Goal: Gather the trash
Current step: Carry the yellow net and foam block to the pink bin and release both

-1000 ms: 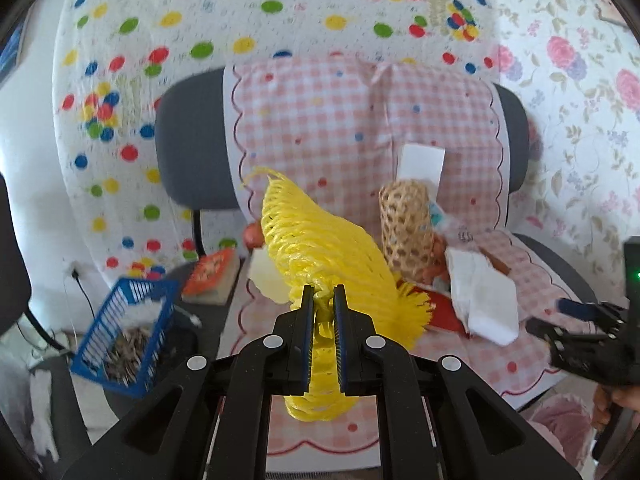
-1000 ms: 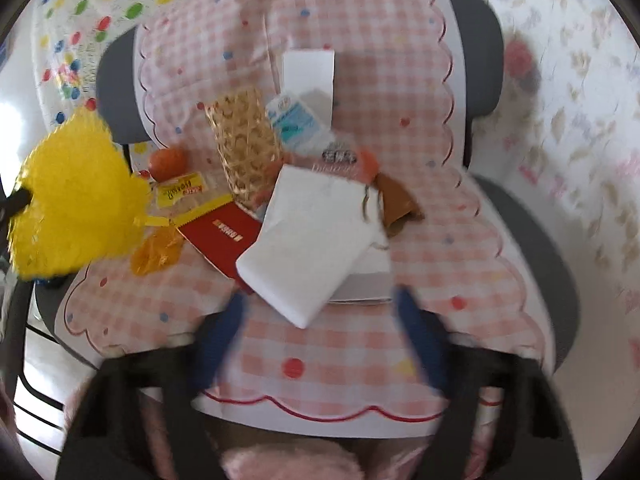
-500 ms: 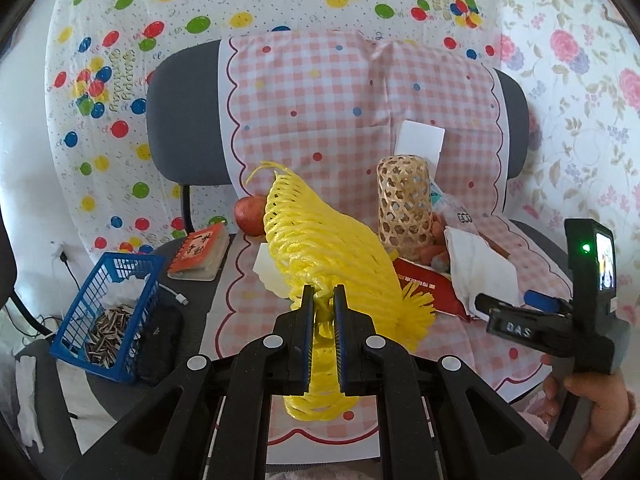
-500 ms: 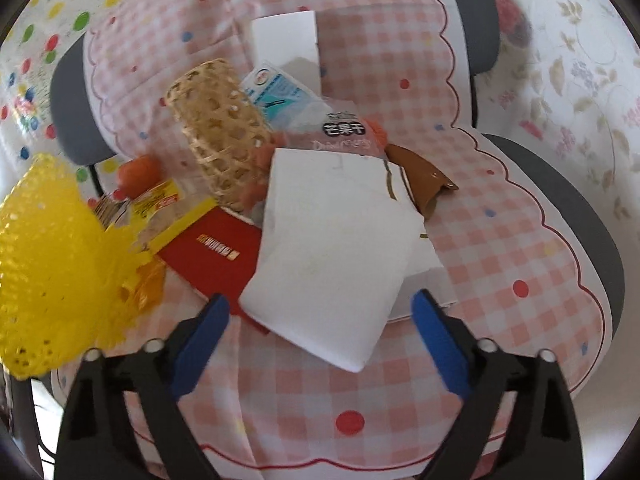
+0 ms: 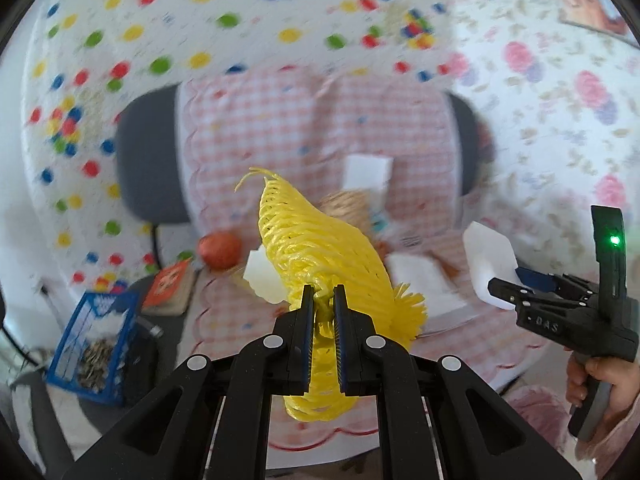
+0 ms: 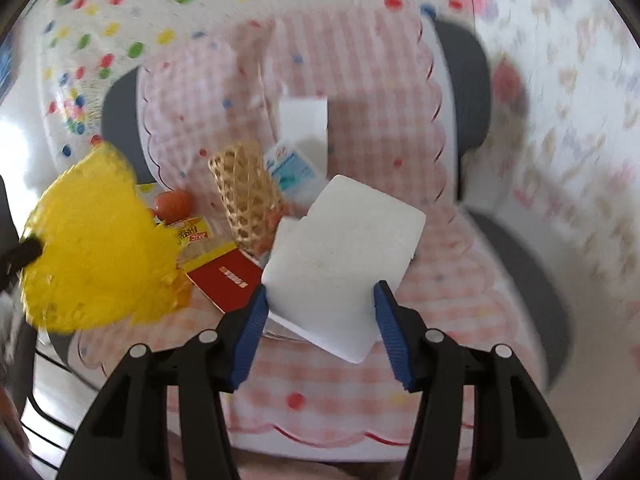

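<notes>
Left gripper (image 5: 321, 294) pinched tight on a yellow foam net sleeve (image 5: 320, 256), held above the near edge of a chair seat draped in pink checked cloth (image 6: 440, 280). Right gripper (image 6: 318, 294), jaws just drawn inward, clamped on a white foam block (image 6: 340, 256) now between the blue pads (image 6: 252, 320), lifted clear of the seat. Beyond the right gripper's tips, on the seat: woven bamboo tube (image 6: 244, 196), red card (image 6: 228, 280), yellow packet (image 6: 194, 234), blue-and-white wrapper (image 6: 290, 168). Just beyond the net sleeve, an orange fruit (image 6: 173, 205). Far left of the left gripper and lower, a blue basket (image 5: 94, 340) of scraps. Person's hand (image 5: 600, 380) on the right gripper's grip.
</notes>
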Available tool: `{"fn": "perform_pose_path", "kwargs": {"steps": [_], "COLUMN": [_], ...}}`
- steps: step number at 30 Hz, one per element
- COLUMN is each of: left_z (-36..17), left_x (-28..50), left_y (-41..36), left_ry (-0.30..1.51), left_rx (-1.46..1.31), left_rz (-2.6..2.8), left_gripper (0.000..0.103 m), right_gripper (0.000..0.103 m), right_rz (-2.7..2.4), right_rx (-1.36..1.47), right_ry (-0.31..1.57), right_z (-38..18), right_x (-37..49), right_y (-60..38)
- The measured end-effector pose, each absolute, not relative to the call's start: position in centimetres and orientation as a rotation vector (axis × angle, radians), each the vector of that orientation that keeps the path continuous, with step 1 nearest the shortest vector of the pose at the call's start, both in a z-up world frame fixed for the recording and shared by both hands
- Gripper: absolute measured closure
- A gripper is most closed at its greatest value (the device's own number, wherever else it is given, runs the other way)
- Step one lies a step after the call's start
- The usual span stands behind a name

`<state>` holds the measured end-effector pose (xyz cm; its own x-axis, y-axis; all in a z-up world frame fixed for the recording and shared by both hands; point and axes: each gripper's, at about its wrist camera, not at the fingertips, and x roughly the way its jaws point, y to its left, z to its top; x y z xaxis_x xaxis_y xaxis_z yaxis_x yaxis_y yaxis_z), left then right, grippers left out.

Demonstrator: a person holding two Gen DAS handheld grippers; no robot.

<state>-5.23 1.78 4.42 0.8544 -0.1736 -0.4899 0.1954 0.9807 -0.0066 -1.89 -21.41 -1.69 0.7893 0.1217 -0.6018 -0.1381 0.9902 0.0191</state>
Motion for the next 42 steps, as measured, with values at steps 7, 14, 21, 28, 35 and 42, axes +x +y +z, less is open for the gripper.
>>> {"fn": "perform_pose_path", "kwargs": {"steps": [7,14,21,28,35,42], "left_z": [3.0,-0.8,-4.7,-7.9,-9.7,-9.0], "left_x": [-7.4,-9.5,-11.6,-12.5,-11.5,-10.8], "left_y": [-5.3,-12.8,-19.1,-22.8,-25.0,-24.3], "left_ry": [0.532,0.634,0.744,0.818,0.863,0.862], "left_rx": [0.071,0.101,0.181,0.251,0.269,0.229], "left_rz": [-0.424,-0.65,-0.803,-0.873,-0.865,-0.852], "left_gripper": [0.093,0.093,0.093,0.09,0.081,0.057], "right_gripper": [0.046,0.043,0.042,0.037,0.031,0.025], "right_rz": [0.081,-0.067,-0.177,-0.227,-0.217,-0.217], "right_rx": [-0.044,-0.035,0.029,0.082,0.123,0.116], "right_ry": [0.654,0.729,0.831,0.88,0.907,0.897], "right_z": [-0.6,-3.5,-7.6,-10.6,-12.8,-12.9], "right_x": [-9.5,-17.1,-21.9,-24.3,-23.3,-22.9], "right_y": [-26.5,-31.9,-35.4,-37.2,-38.6,-38.7]}}
